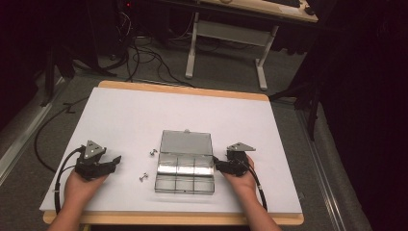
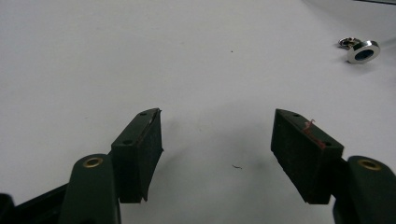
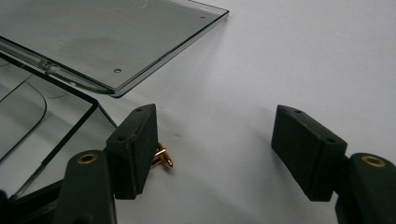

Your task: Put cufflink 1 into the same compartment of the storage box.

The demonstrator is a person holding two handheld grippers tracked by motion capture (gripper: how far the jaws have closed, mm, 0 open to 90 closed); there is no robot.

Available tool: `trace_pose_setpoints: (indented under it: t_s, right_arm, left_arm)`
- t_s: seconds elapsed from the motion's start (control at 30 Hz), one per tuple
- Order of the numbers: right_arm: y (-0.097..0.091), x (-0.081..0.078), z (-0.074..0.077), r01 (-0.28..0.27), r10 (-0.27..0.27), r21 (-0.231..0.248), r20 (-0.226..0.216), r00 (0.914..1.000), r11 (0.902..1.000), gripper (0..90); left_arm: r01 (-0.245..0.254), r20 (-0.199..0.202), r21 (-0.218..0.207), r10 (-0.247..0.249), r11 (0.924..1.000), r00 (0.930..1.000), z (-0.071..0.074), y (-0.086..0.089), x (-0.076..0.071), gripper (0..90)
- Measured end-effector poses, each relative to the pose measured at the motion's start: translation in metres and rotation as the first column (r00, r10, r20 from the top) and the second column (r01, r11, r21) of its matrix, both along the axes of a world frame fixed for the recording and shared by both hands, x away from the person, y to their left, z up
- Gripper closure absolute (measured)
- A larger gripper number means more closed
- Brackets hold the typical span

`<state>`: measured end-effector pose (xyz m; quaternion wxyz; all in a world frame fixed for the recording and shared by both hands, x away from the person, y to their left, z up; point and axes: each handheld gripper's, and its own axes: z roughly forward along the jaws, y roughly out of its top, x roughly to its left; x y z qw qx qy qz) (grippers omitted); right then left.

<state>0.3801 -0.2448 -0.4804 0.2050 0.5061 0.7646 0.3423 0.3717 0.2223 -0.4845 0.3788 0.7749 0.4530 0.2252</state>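
A small gold cufflink (image 3: 162, 157) lies on the table (image 1: 120, 115) beside the open clear box (image 3: 112, 51), just inside the spread right gripper (image 3: 215, 154); light, hard and slippery-looking, it seems best pinched across its post.

From my station, the left gripper (image 2: 217, 140) has its two black jaws standing wide apart, with nothing between them. The pads (image 2: 148, 149) are ribbed, and one carries a reddish scuff along its upper edge. Beneath them I see the bare white table surface (image 2: 140, 56). A silver cufflink (image 2: 362, 50) lies well apart, at upper right.
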Motion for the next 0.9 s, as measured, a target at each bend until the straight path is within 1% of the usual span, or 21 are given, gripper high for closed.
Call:
trace_pose_setpoints:
  t_s: [0.17,0.3,0.37,0.47,0.5,0.53,0.57,0.6,0.63,0.67,0.7,0.8,0.9]
  right_arm:
    - [-0.002,-0.001,0.000,0.005,-0.005,-0.006,0.005,1.0000,1.0000,35.4]
    - [-0.008,-0.002,0.001,0.026,-0.025,-0.009,0.009,0.9996,0.9996,38.9]
    - [-0.014,-0.003,0.002,0.031,-0.031,0.002,0.009,0.9995,0.9995,43.4]
    - [-0.016,-0.006,0.006,0.012,-0.013,0.033,0.029,0.9995,0.9994,49.5]
    - [-0.016,-0.006,0.006,0.012,-0.013,0.033,0.029,0.9995,0.9994,49.5]
    - [-0.013,-0.007,0.007,-0.013,0.011,0.057,0.033,0.9994,0.9983,53.8]
    - [-0.011,-0.007,0.007,-0.024,0.022,0.061,0.032,0.9992,0.9978,58.1]
    - [-0.009,-0.006,0.006,-0.049,0.047,0.064,0.029,0.9985,0.9968,61.7]
    - [-0.009,-0.006,0.006,-0.049,0.047,0.064,0.029,0.9985,0.9968,61.7]
    - [-0.006,-0.006,0.006,-0.060,0.058,0.064,0.023,0.9980,0.9962,65.7]
    - [-0.002,-0.005,0.005,-0.087,0.087,0.070,0.013,0.9962,0.9937,71.9]
    - [0.001,-0.006,0.004,-0.114,0.114,0.071,-0.001,0.9935,0.9909,79.3]
    - [0.001,-0.005,0.003,-0.125,0.127,0.069,-0.013,0.9919,0.9897,86.0]
  left_arm:
    - [-0.002,0.003,-0.005,0.002,1.0000,1.0000,0.000,0.000,0.000,34.1]
    - [-0.001,0.002,-0.003,0.001,1.0000,1.0000,0.000,0.000,0.000,34.1]
    - [0.000,0.002,-0.004,0.000,1.0000,1.0000,0.000,0.000,0.000,34.1]
    - [0.000,0.001,-0.002,0.000,1.0000,1.0000,0.000,0.000,0.000,34.1]
    - [0.000,0.001,-0.002,0.000,1.0000,1.0000,0.000,0.000,0.000,34.1]
    - [0.001,-0.001,0.000,-0.001,1.0000,1.0000,0.000,0.000,0.000,34.1]
    - [0.000,0.000,0.000,0.000,1.0000,1.0000,0.000,0.000,0.000,34.1]
    - [0.000,0.001,0.001,0.000,1.0000,1.0000,0.000,0.000,0.000,34.1]
    - [0.000,0.001,0.001,0.000,1.0000,1.0000,0.000,0.000,0.000,34.1]
    - [0.000,0.002,0.001,0.000,1.0000,1.0000,0.000,0.000,0.000,34.1]
    - [0.001,0.002,0.002,-0.001,1.0000,1.0000,0.000,0.000,0.000,34.1]
    - [0.001,0.002,0.001,-0.001,1.0000,1.0000,0.000,0.000,0.000,34.1]
    - [0.001,0.001,0.000,-0.001,1.0000,1.0000,0.000,-0.001,0.000,34.1]
